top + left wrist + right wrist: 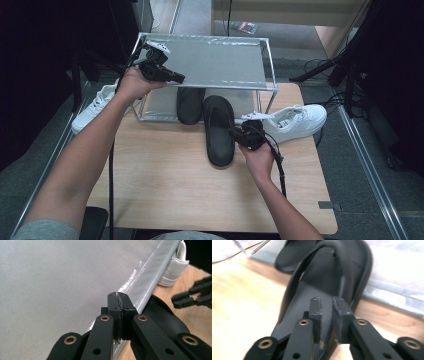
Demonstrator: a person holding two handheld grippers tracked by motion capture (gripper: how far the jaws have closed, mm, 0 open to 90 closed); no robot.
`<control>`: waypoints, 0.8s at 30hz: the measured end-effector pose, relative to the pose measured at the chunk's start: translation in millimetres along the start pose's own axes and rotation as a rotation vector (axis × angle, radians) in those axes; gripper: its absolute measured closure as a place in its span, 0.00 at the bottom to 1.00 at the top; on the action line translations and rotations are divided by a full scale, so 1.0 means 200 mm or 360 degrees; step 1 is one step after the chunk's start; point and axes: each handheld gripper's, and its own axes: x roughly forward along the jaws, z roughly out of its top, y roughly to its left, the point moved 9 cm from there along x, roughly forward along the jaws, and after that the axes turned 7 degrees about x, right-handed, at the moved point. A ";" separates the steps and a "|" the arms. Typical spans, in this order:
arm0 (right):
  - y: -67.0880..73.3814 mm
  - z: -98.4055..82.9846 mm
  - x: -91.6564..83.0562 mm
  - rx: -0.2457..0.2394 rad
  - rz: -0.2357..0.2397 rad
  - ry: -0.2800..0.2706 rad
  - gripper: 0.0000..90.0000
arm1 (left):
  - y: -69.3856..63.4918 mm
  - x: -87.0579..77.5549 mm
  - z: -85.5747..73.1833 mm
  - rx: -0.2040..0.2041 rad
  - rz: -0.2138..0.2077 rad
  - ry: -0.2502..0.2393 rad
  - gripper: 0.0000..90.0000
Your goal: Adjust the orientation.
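Observation:
A black slipper (pixel 218 131) lies on the wooden table, its toe end under the rack. My right gripper (pixel 236 132) reaches its right edge, and its jaws are closed down on the slipper's side (pixel 322 272), with dark sole between the pads. A second black slipper (pixel 190 104) sits under the rack's silver mesh shelf (pixel 215 62). My left gripper (pixel 176 77) is shut, with its tips (pixel 120 305) at the shelf's front rail (pixel 147 277). I cannot tell whether they pinch the rail.
One white sneaker (pixel 296 120) lies on the table right of the rack, another (pixel 94 109) off the table's left edge. The other hand's gripper (pixel 192 296) shows at the right of the left gripper view. Bare wood (pixel 165 175) lies in front of me.

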 end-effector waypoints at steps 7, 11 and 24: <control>0.10 -0.14 -0.05 -0.0057 0.0094 0.0069 1.00 | 0.00 0.00 0.00 -0.0012 0.0001 0.0001 1.00; 0.15 -0.23 -0.07 -0.0130 0.0116 0.0127 1.00 | 0.00 0.00 0.00 -0.0019 0.0003 0.0001 1.00; 0.15 -0.40 -0.06 -0.0163 0.0118 0.0153 1.00 | 0.00 0.00 0.00 -0.0004 0.0024 0.0009 1.00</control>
